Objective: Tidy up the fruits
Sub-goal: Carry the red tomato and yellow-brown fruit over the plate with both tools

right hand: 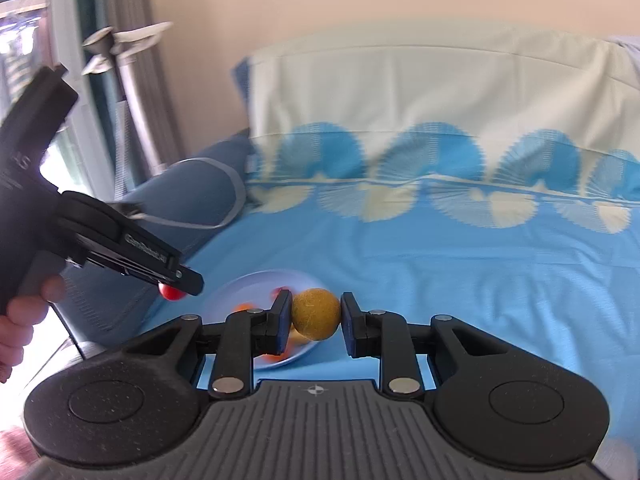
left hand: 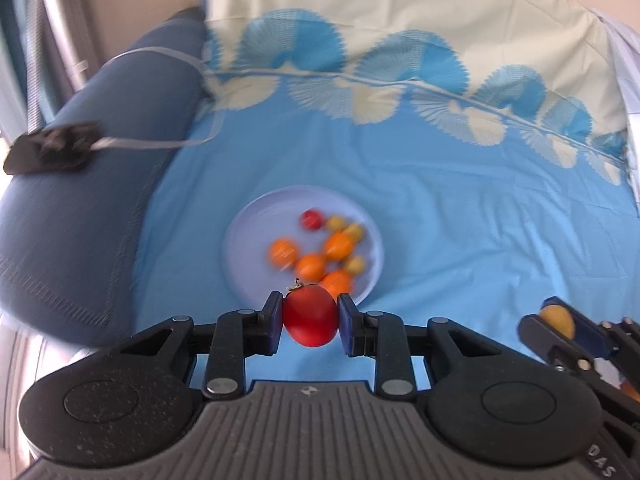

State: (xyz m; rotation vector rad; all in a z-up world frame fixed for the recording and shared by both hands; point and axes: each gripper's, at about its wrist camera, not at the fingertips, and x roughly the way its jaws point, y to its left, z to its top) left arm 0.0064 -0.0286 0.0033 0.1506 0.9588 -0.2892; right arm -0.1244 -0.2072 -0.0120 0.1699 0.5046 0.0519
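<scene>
My left gripper (left hand: 310, 316) is shut on a red tomato (left hand: 310, 314) and holds it above the near rim of a pale blue plate (left hand: 248, 232). The plate holds several orange fruits (left hand: 284, 251), small yellow ones (left hand: 336, 223) and a small red one (left hand: 312, 219). My right gripper (right hand: 316, 314) is shut on a round yellow fruit (right hand: 316, 314), just right of the plate (right hand: 236, 292). It also shows in the left wrist view (left hand: 558, 322), at the lower right. The left gripper (right hand: 176, 284) with the tomato (right hand: 170, 292) shows at the left of the right wrist view.
The plate lies on a light blue bedsheet (left hand: 460, 220) with a fan pattern. A dark blue bolster (left hand: 80, 200) lies to the left, with a black plug and grey cable (left hand: 52, 148) on it. A cream pillow (left hand: 400, 8) is at the back.
</scene>
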